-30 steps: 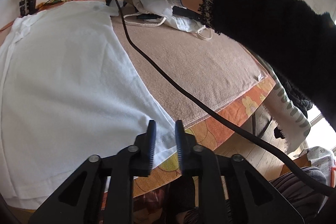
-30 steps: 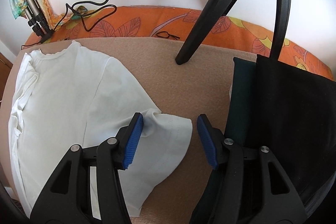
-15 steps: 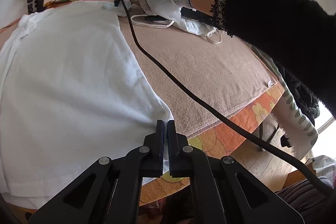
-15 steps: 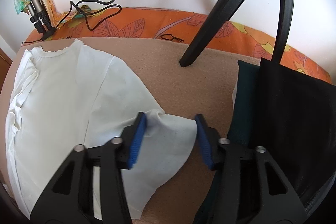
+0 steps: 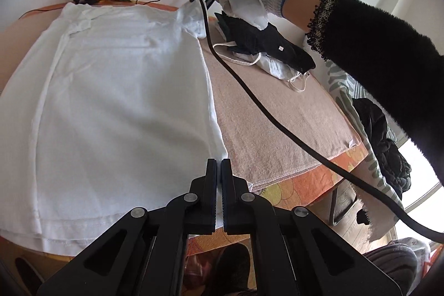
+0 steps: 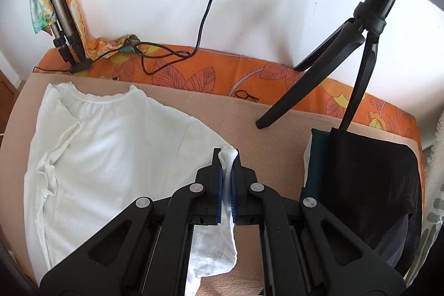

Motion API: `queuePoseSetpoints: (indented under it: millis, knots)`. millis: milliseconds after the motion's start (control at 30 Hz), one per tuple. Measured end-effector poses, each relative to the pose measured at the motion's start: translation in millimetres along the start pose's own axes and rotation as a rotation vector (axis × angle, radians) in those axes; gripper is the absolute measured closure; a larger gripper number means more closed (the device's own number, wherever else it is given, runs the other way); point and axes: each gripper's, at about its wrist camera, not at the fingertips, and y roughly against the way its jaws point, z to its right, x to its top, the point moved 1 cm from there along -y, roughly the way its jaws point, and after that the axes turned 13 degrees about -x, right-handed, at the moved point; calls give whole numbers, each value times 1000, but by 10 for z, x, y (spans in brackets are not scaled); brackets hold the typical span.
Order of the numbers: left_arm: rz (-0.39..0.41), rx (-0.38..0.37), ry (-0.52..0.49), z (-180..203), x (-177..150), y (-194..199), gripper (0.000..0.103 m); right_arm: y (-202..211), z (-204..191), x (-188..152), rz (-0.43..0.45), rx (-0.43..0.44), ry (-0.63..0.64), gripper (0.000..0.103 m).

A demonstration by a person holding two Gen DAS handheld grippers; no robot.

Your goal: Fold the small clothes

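Now both claws are clenched on the shirt (image 6: 116,157) lying flat at frame left: right gripper (image 6: 227,157) on a sleeve, left gripper (image 5: 218,171) on the hem corner; 0 folds visible yet.

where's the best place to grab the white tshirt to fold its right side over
Grip the white t-shirt at two points along its right edge: the sleeve and the bottom hem corner, coming in from the bare brown mat beside it. The shirt lies flat, so only edges offer a pinchable lip. The right tongs already pinch the bunched sleeve; the left tongs close at the hem corner.
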Motion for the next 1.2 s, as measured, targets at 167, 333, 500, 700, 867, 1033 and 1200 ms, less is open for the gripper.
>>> queuePoseSetpoints:
  millis: [167, 333, 500, 700, 867, 1033, 1200]
  knots:
    - [31, 3, 24, -117, -8, 178, 101, 244, -299, 161, 12, -37, 40, 98]
    - [61, 9, 40, -246, -35, 371, 101, 421, -769, 338, 30, -73, 97, 98]
    - [91, 25, 84, -456, -83, 560, 101, 501, -1381, 451, 45, -119, 183, 98]
    - [107, 55, 137, -721, -134, 720, 101, 393, -2040, 504, 31, -154, 250, 98]
    - [122, 81, 163, -889, -137, 818, 101, 245, -2420, 504, 18, -170, 284, 98]
    - [95, 83, 179, -995, -141, 797, 101, 124, -2545, 526, -14, -116, 297, 97]
    - [98, 96, 156, -918, -150, 918, 96, 581, -2208, 517, 75, 71, 191, 53]
